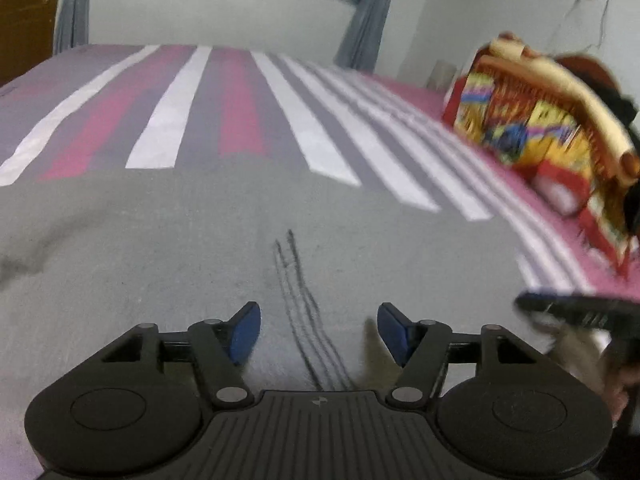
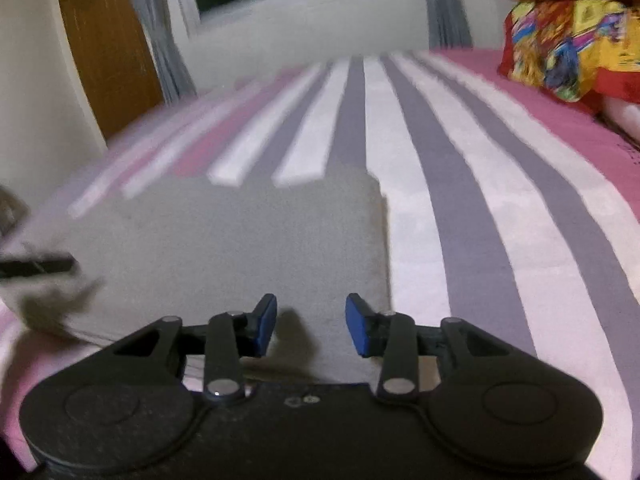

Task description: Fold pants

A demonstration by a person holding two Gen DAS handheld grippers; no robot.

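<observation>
I am looking along both tools over a bed (image 2: 500, 240) whose sheet carries long stripes of white, grey and pink running away from me. The grey pants (image 1: 200, 248) lie spread flat on the near part of the bed, soft and matte, with shallow creases at the left and a pair of dark stitched lines running up the middle in the left wrist view. In the right wrist view the pants (image 2: 240, 248) end in a straight far edge and a square right corner against the stripes. My left hand-held gripper (image 1: 319, 332) hangs just above the fabric with its blue pads spread wide and nothing between them. My right hand-held gripper (image 2: 311, 326) is likewise spread apart and empty, over the near right part of the pants. At the far right of the bed sits a heap of bright cloth (image 2: 568, 40) in red, yellow and blue, blurred. A brown wooden door (image 2: 108, 48) and grey curtains stand at the far left.
</observation>
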